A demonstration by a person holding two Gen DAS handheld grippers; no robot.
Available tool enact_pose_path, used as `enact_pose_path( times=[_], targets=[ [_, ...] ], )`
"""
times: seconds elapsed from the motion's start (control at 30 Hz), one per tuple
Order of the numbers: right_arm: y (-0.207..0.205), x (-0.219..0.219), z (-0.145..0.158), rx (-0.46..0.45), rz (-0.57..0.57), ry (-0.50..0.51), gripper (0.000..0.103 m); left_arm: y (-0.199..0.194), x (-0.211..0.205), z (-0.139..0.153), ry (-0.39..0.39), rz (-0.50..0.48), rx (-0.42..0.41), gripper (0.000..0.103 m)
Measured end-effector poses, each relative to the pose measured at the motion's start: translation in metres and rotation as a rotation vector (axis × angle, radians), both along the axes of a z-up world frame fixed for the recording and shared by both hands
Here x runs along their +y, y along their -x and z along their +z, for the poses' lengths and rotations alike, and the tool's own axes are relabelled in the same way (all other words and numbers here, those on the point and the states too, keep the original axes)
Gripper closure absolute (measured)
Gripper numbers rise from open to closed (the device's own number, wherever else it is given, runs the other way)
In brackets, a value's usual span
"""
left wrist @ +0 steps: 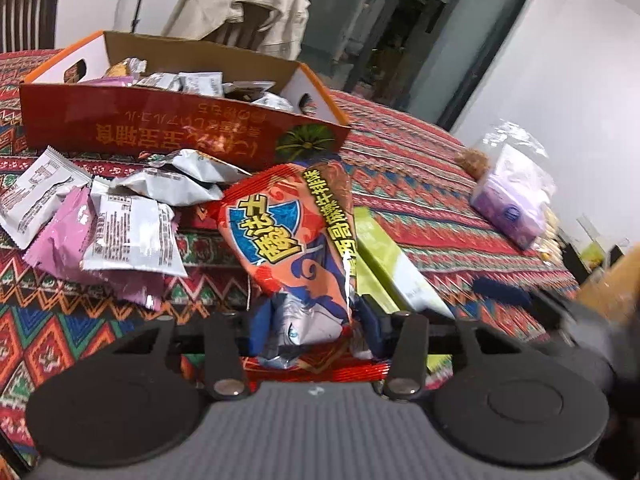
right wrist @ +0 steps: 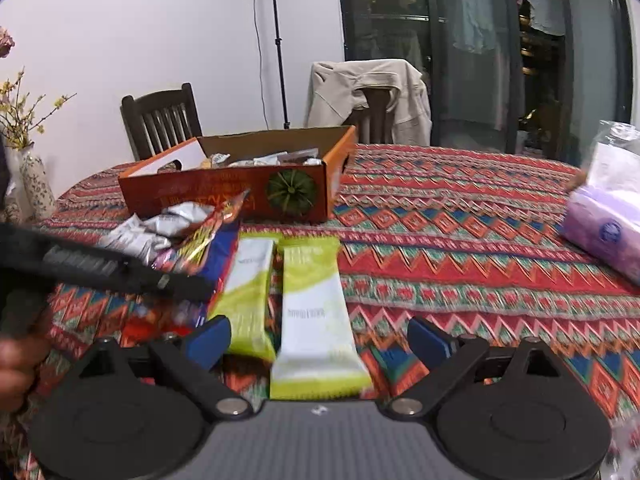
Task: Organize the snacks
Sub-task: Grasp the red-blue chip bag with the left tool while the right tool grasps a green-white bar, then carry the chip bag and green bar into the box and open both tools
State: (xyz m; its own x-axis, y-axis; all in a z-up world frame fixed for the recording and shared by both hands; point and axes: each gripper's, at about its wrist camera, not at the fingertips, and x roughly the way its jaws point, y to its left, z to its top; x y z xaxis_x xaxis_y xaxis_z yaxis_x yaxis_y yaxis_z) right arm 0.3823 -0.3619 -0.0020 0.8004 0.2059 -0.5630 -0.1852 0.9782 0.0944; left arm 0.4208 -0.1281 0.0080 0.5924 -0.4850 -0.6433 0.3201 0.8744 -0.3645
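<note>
My left gripper (left wrist: 314,316) is shut on the lower end of an orange snack bag (left wrist: 292,232) and holds it above the table. An orange cardboard box (left wrist: 168,120) with several snack packets inside stands beyond it; the box also shows in the right wrist view (right wrist: 240,188). Several silver and pink packets (left wrist: 100,216) lie loose in front of the box. My right gripper (right wrist: 318,344) is open just above the near end of a green-and-white packet (right wrist: 316,320). A second green-and-white packet (right wrist: 248,292) lies beside it to the left. The left gripper's black body (right wrist: 100,268) shows at left, with the orange bag (right wrist: 208,236).
A patterned red tablecloth (right wrist: 460,248) covers the table. A purple tissue pack in a clear bag (right wrist: 608,220) lies at the right. Two wooden chairs (right wrist: 160,120) stand behind the table, one with a beige jacket (right wrist: 368,92). A vase with flowers (right wrist: 32,176) stands far left.
</note>
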Motion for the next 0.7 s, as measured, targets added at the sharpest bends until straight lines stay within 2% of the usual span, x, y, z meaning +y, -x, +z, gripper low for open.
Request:
enact_pose_path(
  times=[0.2,0.33,0.4,0.47,0.7],
  targets=[
    [-0.032,0.006,0.005,-0.009,0.011,0.003,0.023,0.049,0.016,0.014,-0.059,-0.045,-0.076,0.058],
    [-0.048,0.012,-0.003,0.022,0.009,0.035,0.034,0.073,0.042,0.022,-0.064,-0.007,-0.082,0.058],
    [-0.049,0.014,-0.008,0.036,0.013,0.041,0.056,0.079,0.053,0.026,-0.075,0.023,-0.093,0.058],
    [-0.047,0.013,-0.011,0.049,0.019,0.026,0.064,0.084,0.065,0.029,-0.086,0.058,-0.1,0.058],
    [-0.007,0.007,-0.013,0.092,-0.004,0.05,0.065,0.098,0.092,0.035,-0.084,0.097,-0.104,0.058]
  ],
)
